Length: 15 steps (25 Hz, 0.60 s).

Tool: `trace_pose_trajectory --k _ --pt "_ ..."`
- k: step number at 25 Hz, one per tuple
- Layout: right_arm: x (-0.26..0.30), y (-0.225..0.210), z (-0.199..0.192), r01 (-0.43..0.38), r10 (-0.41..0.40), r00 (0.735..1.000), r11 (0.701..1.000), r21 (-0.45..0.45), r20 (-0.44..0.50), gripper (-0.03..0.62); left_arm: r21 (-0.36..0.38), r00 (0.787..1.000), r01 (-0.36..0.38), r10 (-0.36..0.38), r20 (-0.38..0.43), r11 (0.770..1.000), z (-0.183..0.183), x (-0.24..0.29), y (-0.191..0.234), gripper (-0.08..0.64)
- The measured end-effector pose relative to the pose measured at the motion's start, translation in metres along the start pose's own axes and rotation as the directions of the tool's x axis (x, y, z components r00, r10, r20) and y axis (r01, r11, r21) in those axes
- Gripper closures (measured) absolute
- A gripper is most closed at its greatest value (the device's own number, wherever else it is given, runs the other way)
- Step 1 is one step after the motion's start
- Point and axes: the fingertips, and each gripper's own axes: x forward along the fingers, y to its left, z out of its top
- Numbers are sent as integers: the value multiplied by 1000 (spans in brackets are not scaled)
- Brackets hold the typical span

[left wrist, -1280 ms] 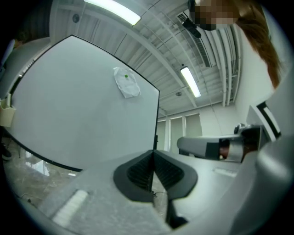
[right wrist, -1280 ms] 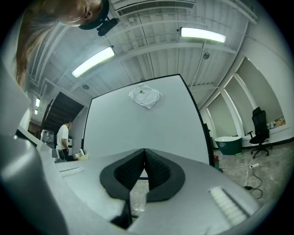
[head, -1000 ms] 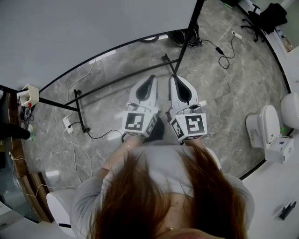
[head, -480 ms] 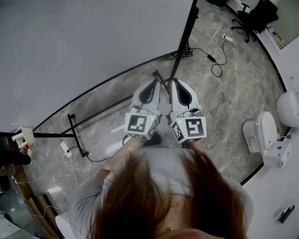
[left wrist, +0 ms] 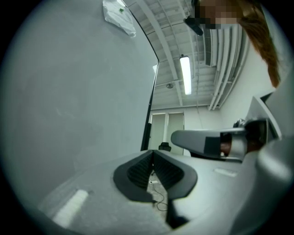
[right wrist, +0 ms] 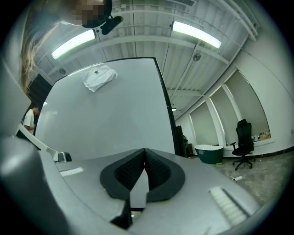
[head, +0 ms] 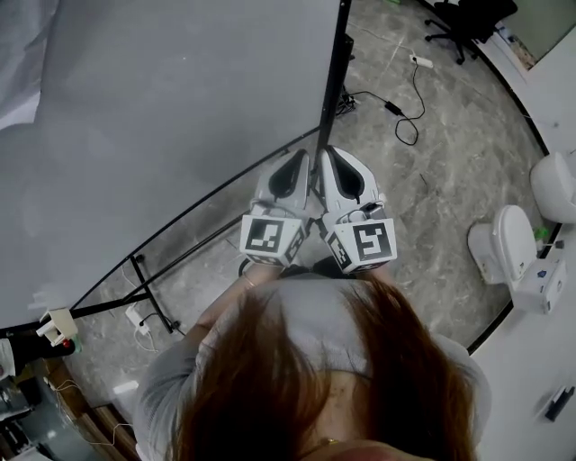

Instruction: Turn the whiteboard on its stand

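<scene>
The whiteboard [head: 162, 117] is a large pale grey panel that fills the upper left of the head view, with a black side frame [head: 333, 72] along its right edge. My left gripper [head: 299, 151] and right gripper [head: 328, 153] are held side by side, tips at the board's lower right corner by that frame; contact cannot be told. Both are shut with nothing between the jaws. In the left gripper view the board [left wrist: 69, 101] fills the left, beyond the shut left gripper [left wrist: 153, 152]. In the right gripper view the board [right wrist: 105, 119] stands ahead of the shut right gripper [right wrist: 144, 150], a white cloth [right wrist: 98, 75] draped over its top.
The stand's black base bars [head: 144, 279] and cables [head: 400, 117] lie on the marble floor. An office chair [head: 463, 18] stands at the far right, with white units [head: 508, 248] along the right wall. A green tub [right wrist: 209, 153] sits beyond the board's edge.
The board now covers much more of the head view and its lower edge has swung down and left. Both grippers have stayed together at the frame, still shut.
</scene>
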Motion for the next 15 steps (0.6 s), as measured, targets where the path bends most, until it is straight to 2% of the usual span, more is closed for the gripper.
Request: trace_pose_trajectory --k 3,9,12,15 --pt "5 -17 -2 -35 35 999 999 7 -10 588 10 999 -30 30 15 999 2 18 -1 558" --pt "39 -42 5 -154 155 988 987 38 -17 588 25 991 -124 122 57 992 17 43 16 558" --pt "55 -59 7 -274 274 961 962 8 -43 588 14 985 -161 159 73 987 17 52 24 558" --pt "63 -79 35 -420 421 907 903 -89 -10 586 16 977 -202 200 77 979 16 55 26 558"
